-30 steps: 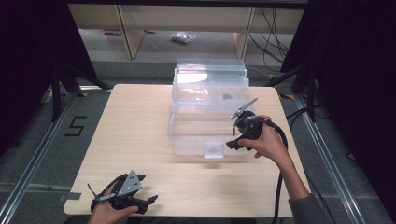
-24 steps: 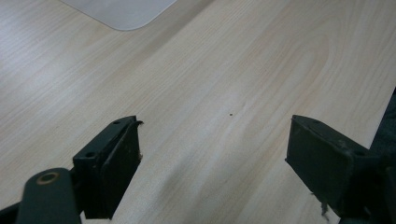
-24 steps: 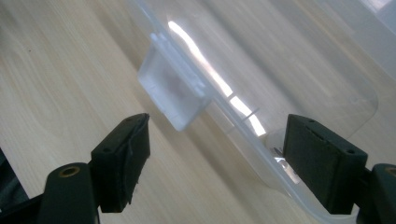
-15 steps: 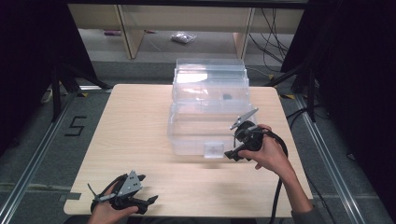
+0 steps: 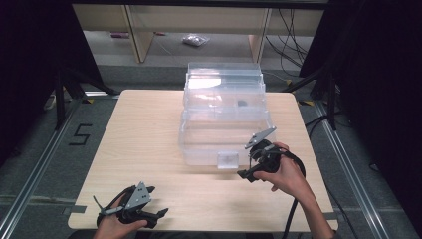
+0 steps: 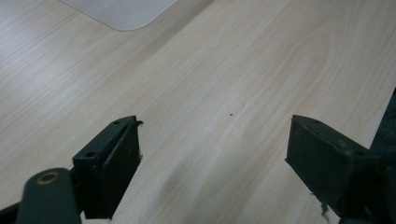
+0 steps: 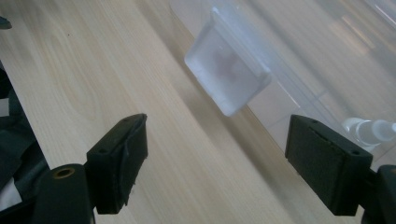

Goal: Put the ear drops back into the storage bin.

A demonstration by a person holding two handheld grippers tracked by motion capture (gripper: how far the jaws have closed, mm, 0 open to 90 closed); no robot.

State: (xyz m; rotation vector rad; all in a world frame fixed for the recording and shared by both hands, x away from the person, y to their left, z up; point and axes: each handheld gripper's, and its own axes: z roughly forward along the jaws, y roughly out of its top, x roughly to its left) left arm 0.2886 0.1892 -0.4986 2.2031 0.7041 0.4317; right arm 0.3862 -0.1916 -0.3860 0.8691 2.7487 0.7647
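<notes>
A clear plastic box [image 5: 224,134] stands on the wooden table [image 5: 144,129], its lid [image 5: 224,79] raised at the back. A frosted latch tab [image 5: 228,160] hangs on its front wall, seen close in the right gripper view as latch tab [image 7: 226,77]. My right gripper [image 5: 245,165] hovers just right of that tab, at the box's front right corner. Its jaws have just been opening and stand open with nothing between them [image 7: 217,154]. My left gripper [image 5: 158,201] rests open at the table's near left edge, over bare wood [image 6: 215,154].
A small dark item [image 5: 242,103] lies inside the box, and a white bottle top [image 7: 369,130] shows through its wall. A corner of the box [image 6: 121,11] appears in the left gripper view. Shelving and cables stand beyond the table.
The right hand has drawn its gripper back from the box's right side toward the table's near edge, ending by the front latch. The left gripper has stayed put.
</notes>
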